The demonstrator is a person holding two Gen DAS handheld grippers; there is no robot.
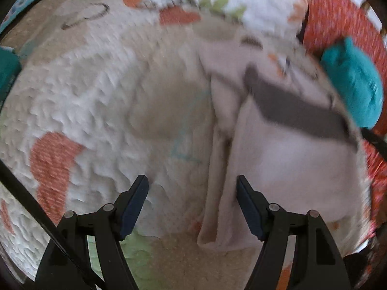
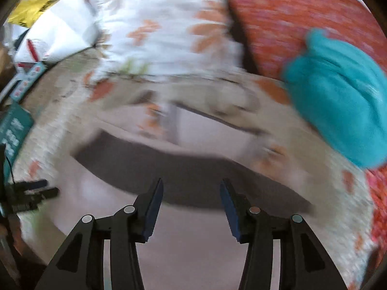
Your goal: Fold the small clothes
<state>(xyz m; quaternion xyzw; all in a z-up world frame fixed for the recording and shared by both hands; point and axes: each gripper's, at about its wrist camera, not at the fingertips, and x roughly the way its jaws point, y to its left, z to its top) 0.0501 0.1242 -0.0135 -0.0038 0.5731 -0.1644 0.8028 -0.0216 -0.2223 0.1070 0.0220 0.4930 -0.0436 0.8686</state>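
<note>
While both the left gripper point(image 1: 192, 183) and right gripper point(image 2: 191, 188) hang open, empty, over the pale garment point(image 1: 278, 159), a hasty pinch could bunch its folded edge.

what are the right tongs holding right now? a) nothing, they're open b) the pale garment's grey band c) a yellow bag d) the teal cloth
a: the right tongs are spread open above the pale pink garment and its grey band, with nothing between the fingers.

Garment point(image 1: 285, 159) lies on bedspread point(image 1: 79, 101); pillow point(image 1: 353, 82) behind it, right.
</note>
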